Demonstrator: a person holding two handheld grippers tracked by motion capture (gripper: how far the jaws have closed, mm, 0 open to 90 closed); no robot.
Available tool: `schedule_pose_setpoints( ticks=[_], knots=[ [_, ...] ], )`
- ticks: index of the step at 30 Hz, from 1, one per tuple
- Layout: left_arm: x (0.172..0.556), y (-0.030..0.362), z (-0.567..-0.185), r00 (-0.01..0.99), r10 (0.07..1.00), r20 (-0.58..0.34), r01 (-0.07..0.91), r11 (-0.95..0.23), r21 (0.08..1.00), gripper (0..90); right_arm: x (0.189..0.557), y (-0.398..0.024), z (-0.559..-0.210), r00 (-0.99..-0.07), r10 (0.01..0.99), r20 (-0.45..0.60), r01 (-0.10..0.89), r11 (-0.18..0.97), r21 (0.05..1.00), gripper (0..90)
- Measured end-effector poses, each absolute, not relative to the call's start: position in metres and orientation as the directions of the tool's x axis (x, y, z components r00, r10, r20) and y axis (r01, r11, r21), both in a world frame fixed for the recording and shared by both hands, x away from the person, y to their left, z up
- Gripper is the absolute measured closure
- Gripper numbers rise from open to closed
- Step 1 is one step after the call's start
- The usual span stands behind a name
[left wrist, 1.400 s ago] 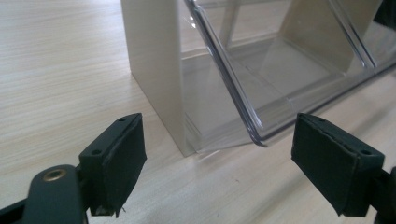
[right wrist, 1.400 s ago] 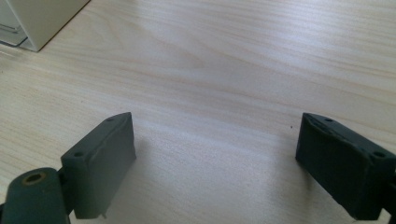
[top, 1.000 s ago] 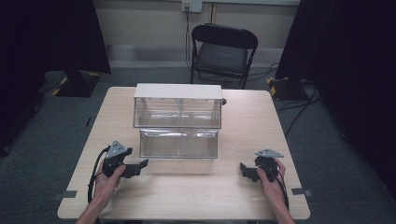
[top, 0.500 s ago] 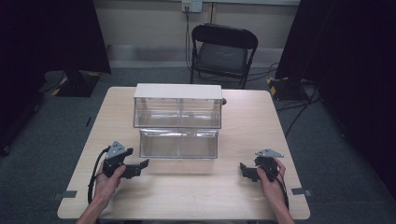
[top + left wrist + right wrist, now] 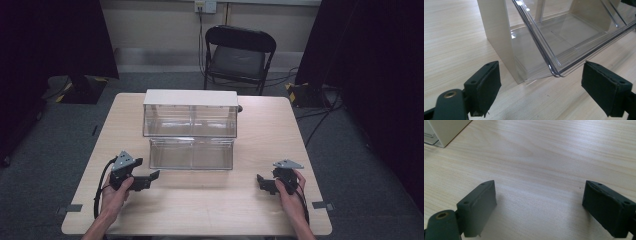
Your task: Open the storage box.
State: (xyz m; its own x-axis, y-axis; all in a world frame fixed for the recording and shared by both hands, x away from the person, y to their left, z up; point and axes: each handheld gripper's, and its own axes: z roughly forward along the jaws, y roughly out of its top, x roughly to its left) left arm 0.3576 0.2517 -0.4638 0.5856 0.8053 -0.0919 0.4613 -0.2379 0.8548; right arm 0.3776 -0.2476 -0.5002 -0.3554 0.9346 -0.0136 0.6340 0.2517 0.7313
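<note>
A clear plastic drawer unit (image 5: pixel 190 127) with a pale casing is sitting toward the far middle of the wooden worktop (image 5: pixel 270 145), its lower drawer (image 5: pixel 192 154) sticking out toward the person. The left gripper (image 5: pixel 150 178) is resting on the worktop just beside that drawer's near left corner, jaws standing wide apart and holding nothing; in the left gripper view the drawer's corner is lying between and just beyond them. The right gripper (image 5: pixel 260 182) is lying well apart to the right, jaws likewise spread wide over bare wood.
</note>
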Motion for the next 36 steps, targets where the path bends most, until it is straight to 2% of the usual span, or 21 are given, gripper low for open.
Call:
schedule_pose_setpoints(
  ticks=[36],
  knots=[
    [0.358,0.245,-0.453,0.588,0.804,-0.094,0.446,-0.225,0.866,15.8,0.378,-0.247,-0.500,-0.354,0.935,-0.015,0.635,0.252,0.731,10.8]
  ],
)
